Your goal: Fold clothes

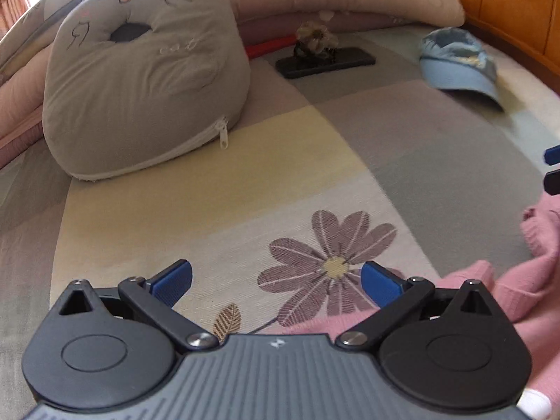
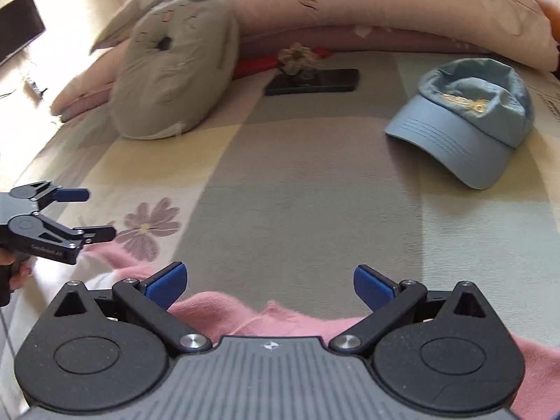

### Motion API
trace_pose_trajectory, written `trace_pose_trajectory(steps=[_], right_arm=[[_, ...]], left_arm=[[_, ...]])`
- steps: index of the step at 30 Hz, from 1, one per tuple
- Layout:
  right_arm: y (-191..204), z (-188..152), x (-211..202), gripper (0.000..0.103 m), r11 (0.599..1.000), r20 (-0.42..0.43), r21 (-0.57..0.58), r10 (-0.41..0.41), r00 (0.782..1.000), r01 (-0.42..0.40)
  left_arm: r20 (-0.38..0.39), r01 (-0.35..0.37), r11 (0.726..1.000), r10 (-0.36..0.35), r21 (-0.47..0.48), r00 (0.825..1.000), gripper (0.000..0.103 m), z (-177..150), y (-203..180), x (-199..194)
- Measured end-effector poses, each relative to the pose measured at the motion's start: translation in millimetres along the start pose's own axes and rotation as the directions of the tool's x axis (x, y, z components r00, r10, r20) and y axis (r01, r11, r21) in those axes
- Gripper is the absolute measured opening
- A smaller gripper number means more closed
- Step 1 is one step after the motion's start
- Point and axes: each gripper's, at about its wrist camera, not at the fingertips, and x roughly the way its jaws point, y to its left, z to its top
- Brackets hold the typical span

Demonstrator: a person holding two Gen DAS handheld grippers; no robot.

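A pink knitted garment (image 1: 504, 287) lies rumpled on the bed at the lower right of the left wrist view. In the right wrist view the pink garment (image 2: 245, 315) spreads along the bottom, under and just ahead of the fingers. My left gripper (image 1: 276, 278) hovers open over a flower print on the sheet, holding nothing, the garment's edge by its right finger. From the right wrist camera, the left gripper (image 2: 94, 213) shows at the far left, open. My right gripper (image 2: 267, 283) is open above the garment's near edge, empty. Its fingertips (image 1: 553, 154) peek in at the right edge.
The patchwork bedsheet (image 2: 297, 192) stretches ahead. A grey cat-print cushion (image 1: 140, 87) stands at the back left, a light blue cap (image 2: 469, 119) at the back right. A black phone (image 2: 315, 82) with a flower ornament lies near the pink pillows (image 2: 385, 10). A wooden headboard (image 1: 518, 7) rises on the right.
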Motion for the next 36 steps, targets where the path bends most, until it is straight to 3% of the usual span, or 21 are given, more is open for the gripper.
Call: trace_pose_trajectory(steps=[2, 4, 7, 11, 17, 22, 25, 28, 34, 36], right_arm=[[-10.3, 2.1, 18.2, 0.103, 0.995, -0.06, 0.025, -0.091, 0.994, 0.092], [-14.1, -5.9, 32.5, 0.103, 0.994, -0.144, -0.001, -0.11, 0.983, 0.111], [-2.6, -26.9, 24.8, 0.103, 0.989, -0.169, -0.119, -0.107, 0.98, 0.088], [4.1, -57.2, -5.2, 0.103, 0.985, -0.182, -0.167, -0.077, 0.98, 0.046], [25.1, -104.1, -45.8, 0.103, 0.953, -0.167, -0.298, -0.102, 0.981, 0.048], [32.3, -110.9, -65.1, 0.103, 0.946, -0.167, -0.321, -0.094, 0.981, 0.036], [33.2, -99.3, -75.5, 0.103, 0.959, -0.135, -0.282, -0.022, 0.991, -0.017], [36.5, -87.1, -79.5, 0.103, 0.965, -0.099, -0.254, 0.04, 0.994, -0.064], [47.6, -68.5, -66.9, 0.103, 0.961, -0.06, -0.24, 0.124, 0.99, -0.135], [49.4, -60.9, -64.5, 0.103, 0.958, -0.042, -0.24, 0.149, 0.988, -0.155]], left_arm=[[-0.029, -0.003, 1.0, 0.003, 0.004, 1.0, 0.1, -5.4, 0.0, 4.1], [-0.058, -0.006, 1.0, 0.006, 0.009, 0.998, 0.1, -10.8, -0.1, 8.2], [-0.102, -0.009, 1.0, 0.011, 0.016, 0.995, 0.1, -18.9, -0.1, 14.3], [-0.149, -0.008, 1.0, 0.009, 0.006, 0.989, 0.1, -35.4, 1.8, 12.6], [-0.1, 0.017, 0.996, -0.026, -0.091, 0.995, 0.1, -71.6, 10.0, -23.6], [-0.028, 0.025, 0.994, -0.028, -0.111, 0.999, 0.1, -63.3, 9.8, -46.3], [0.049, 0.109, 0.986, -0.103, -0.129, 0.993, 0.1, -48.3, 7.6, -62.9], [0.087, 0.212, 0.968, -0.201, -0.131, 0.976, 0.1, -32.2, -2.7, -64.8], [0.068, 0.378, 0.922, -0.373, -0.083, 0.925, 0.1, -21.1, -42.6, -35.6], [0.026, 0.399, 0.911, -0.399, -0.099, 0.917, 0.1, -30.2, -49.5, -21.7]])
